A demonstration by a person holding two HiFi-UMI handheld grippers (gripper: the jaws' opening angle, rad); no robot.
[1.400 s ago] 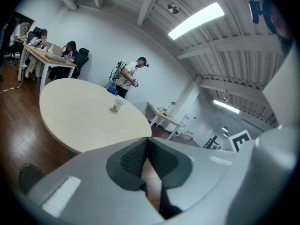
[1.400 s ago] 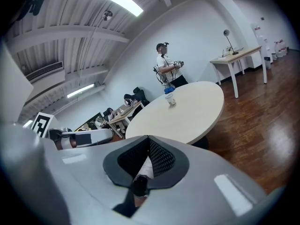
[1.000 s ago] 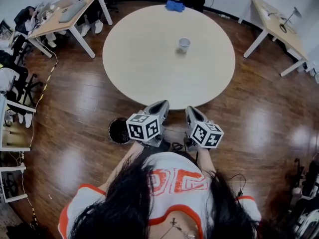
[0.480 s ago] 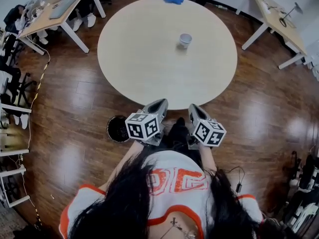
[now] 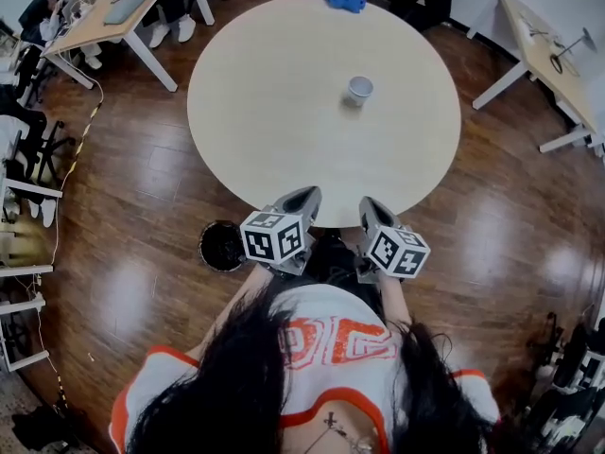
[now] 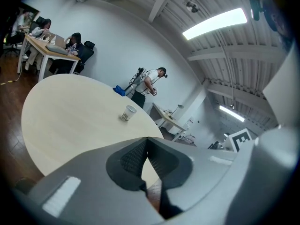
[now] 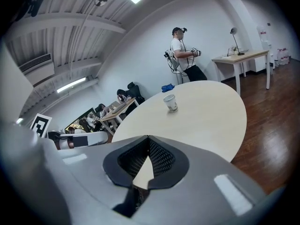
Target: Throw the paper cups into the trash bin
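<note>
step in hand, as i judge it: approach the paper cup (image 5: 358, 89). it stands upright on the far right part of the tabletop (image 5: 274, 121), well in from every edge and well apart from both grippers.

gripper state: my left gripper (image 5: 301, 197) and my right gripper (image 5: 371, 204) hang side by side at the near edge of the tabletop. each has its jaws pressed together with nothing between them.

procedure:
1. use the right gripper; the cup lies closer to its side.
2. spread the jaws wider than the cup before arriving, not at the cup.
3. come in level from the near side and take the wall at mid height.
4. close gently; thin paper is likely to buckle or tip under a hard pinch.
5. keep the cup upright while carrying it.

containers: the trash bin (image 5: 224, 246) sits on the floor just off the near left edge of the tabletop, below the left gripper. its inside reads dark; contents cannot be told. whether the cup holds anything cannot be told either. a blue object (image 5: 345, 0) lies at the far edge; leave it.
</note>
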